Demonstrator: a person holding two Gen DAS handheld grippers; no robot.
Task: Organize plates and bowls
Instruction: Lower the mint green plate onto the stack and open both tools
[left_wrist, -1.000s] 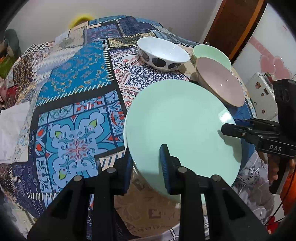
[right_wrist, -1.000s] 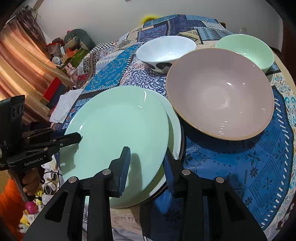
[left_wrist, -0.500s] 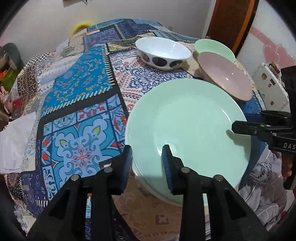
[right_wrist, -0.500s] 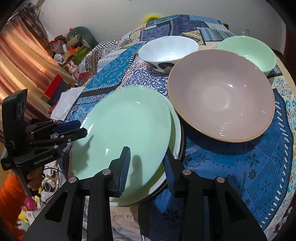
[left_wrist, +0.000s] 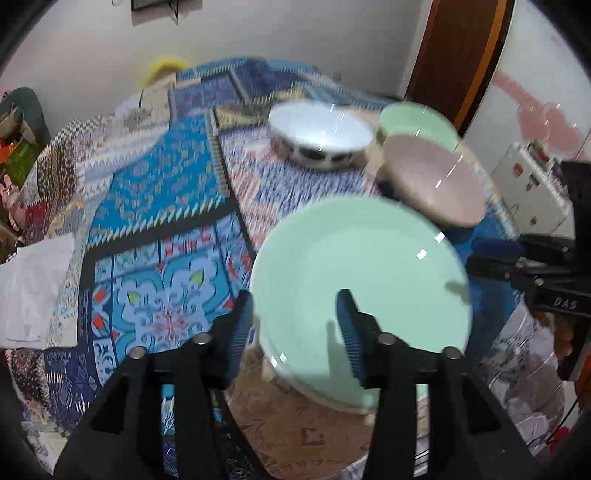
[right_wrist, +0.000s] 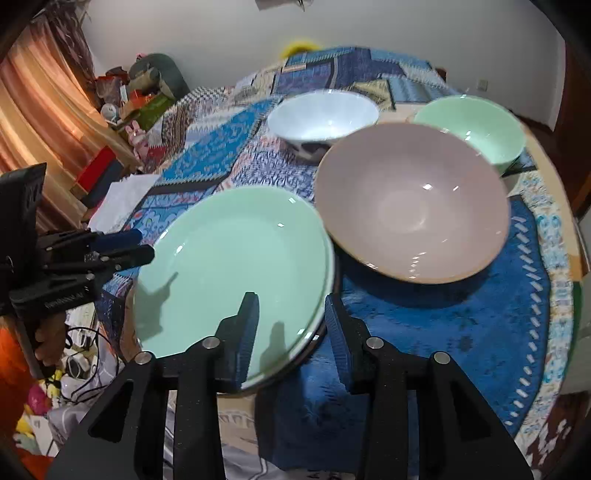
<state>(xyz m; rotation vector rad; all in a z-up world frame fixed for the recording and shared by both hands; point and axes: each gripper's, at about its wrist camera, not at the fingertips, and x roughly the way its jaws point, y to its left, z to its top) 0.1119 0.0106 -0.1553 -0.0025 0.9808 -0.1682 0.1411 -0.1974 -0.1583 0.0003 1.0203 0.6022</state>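
Note:
A pale green plate (left_wrist: 362, 266) (right_wrist: 236, 258) lies on top of a stack of plates (right_wrist: 291, 360) at the near edge of the table. My left gripper (left_wrist: 295, 328) (right_wrist: 144, 245) straddles the plate's left rim. Its jaws are opening and both pads stand clear of the rim. My right gripper (right_wrist: 290, 328) (left_wrist: 476, 254) holds the opposite rim, one finger over the plate and one outside it. Behind the stack sit a wide pink bowl (right_wrist: 413, 206) (left_wrist: 436, 184), a white bowl (right_wrist: 325, 114) (left_wrist: 321, 129) and a green bowl (right_wrist: 472, 125) (left_wrist: 417, 118).
A patterned blue cloth (left_wrist: 155, 206) covers the round table. A white paper (left_wrist: 33, 291) (right_wrist: 122, 199) lies at its left edge. The pink bowl nearly touches the plate stack. Cluttered shelves (right_wrist: 122, 107) stand beyond the table, and a white appliance (left_wrist: 535, 184) stands to its right.
The green plate has come down level and squared up on the plate beneath it. My left jaws have spread off its rim. The right gripper has stayed at the other rim.

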